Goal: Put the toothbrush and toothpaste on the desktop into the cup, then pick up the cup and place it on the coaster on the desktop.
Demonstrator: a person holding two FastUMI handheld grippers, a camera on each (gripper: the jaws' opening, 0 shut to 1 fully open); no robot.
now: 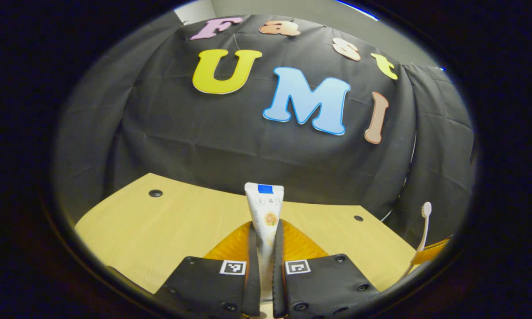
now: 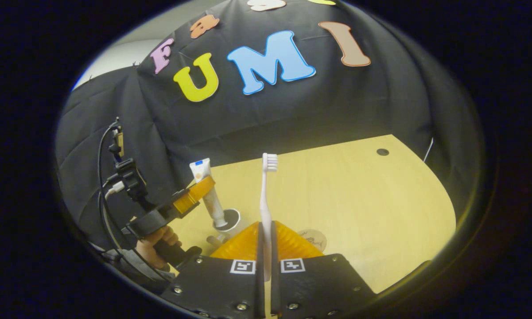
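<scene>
Above the desk [image 2: 359, 199], the left gripper [image 1: 266, 248] pinches the toothpaste [image 1: 264, 212] tight between its two fingers, and the tube stands straight up with its flat end on top. The right gripper [image 2: 266, 248] squeezes the pink toothbrush [image 2: 266, 195] the same way, bristles at the top. On the desk, the cup [image 2: 228, 221] sits right under the toothpaste's cap, and the round coaster [image 2: 313, 238] lies just beside the cup.

Dim, sharp centre; edges bowed, perhaps soft.
</scene>
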